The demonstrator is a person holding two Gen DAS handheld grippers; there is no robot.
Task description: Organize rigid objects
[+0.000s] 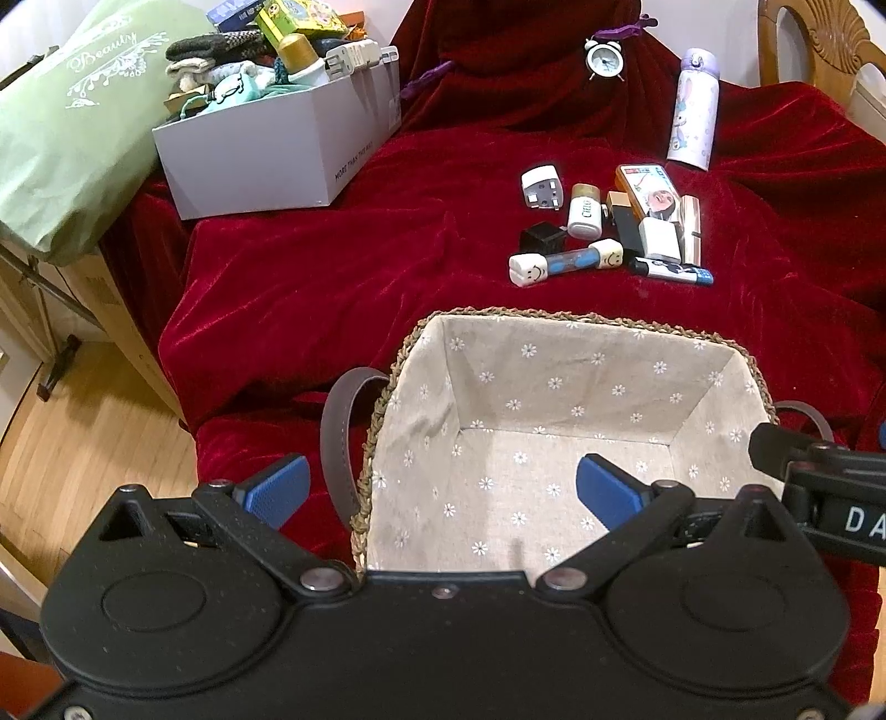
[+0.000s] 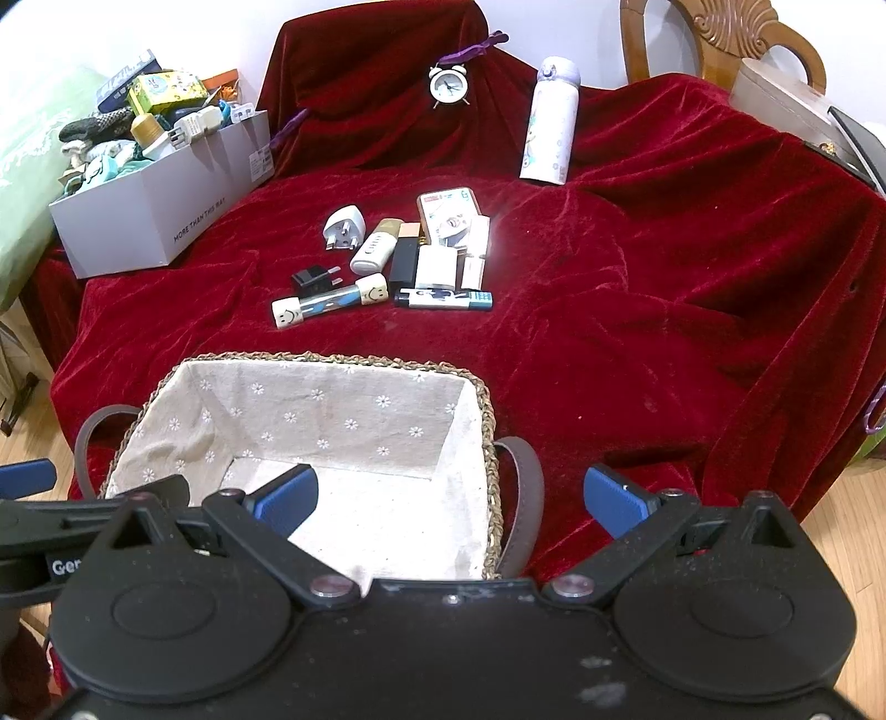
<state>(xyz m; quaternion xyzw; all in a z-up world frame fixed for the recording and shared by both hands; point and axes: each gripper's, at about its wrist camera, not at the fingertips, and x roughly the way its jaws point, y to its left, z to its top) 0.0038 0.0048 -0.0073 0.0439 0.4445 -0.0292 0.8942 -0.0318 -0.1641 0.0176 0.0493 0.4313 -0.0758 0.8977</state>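
Note:
A woven basket with flowered cloth lining and brown strap handles sits on the red velvet, nothing inside. Beyond it lies a cluster of small rigid items: a white plug, a black adapter, a smiley-capped tube, a white bottle, a printed tin and a marker. My left gripper is open over the basket's left rim. My right gripper is open over its right rim.
A white box full of clutter stands at the back left beside a green bag. An alarm clock and a flask stand at the back. A wooden chair rises behind. Wood floor lies at the left.

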